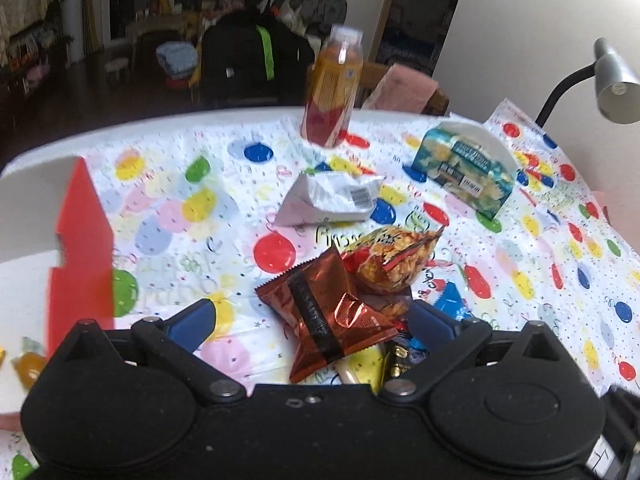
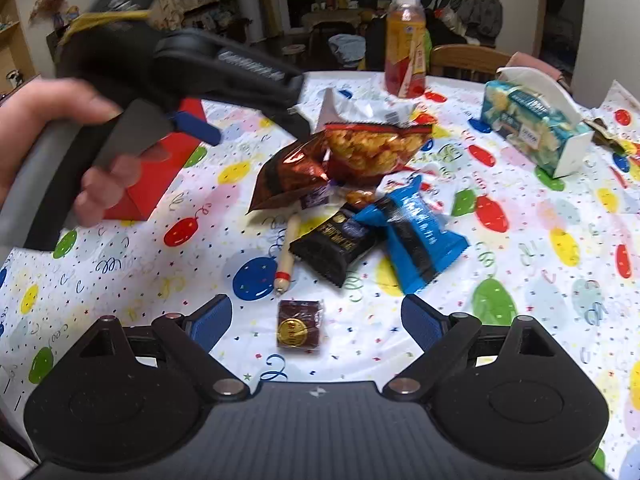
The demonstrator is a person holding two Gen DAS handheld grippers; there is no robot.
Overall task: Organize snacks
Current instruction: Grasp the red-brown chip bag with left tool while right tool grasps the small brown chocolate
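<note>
Two grippers over the party-print tablecloth (image 2: 520, 240), both w/ jaws spread and nothing clamped. Right gripper (image 2: 316, 320) hangs just above a small dark-red wrapped sweet w/ a gold seal (image 2: 299, 330), which lies between its blue pads (image 2: 212, 320) but apart from both, flat on the cloth. Left gripper (image 1: 312, 320) is wide apart too; a copper-brown foil snack bag (image 1: 324, 320) sits between its fingers, pads not pressing it as far as the left wrist view shows. In the right wrist view the left gripper's black body (image 2: 224, 68) comes in from upper left, held by a hand (image 2: 52, 128). Snack pile sits mid-table: brown bag touching a clear bag of yellow-orange puffs w/ red trim (image 2: 376, 148), a black packet w/ gold print (image 2: 336, 244) beside and partly under a blue packet (image 2: 420, 236), and a cream stick w/ a red band (image 2: 286, 256) poking out from under the pile. Behind the pile, a crumpled white wrapper (image 1: 328, 200). Farther back, upright, a bottle of orange drink (image 2: 405, 40) near the table's far edge. To the right, a tissue pack in a white holder (image 2: 536, 132). At left, a red box (image 1: 80, 248), open side up; contents not clear. A grey desk lamp (image 1: 612, 80) stands at far right.
</note>
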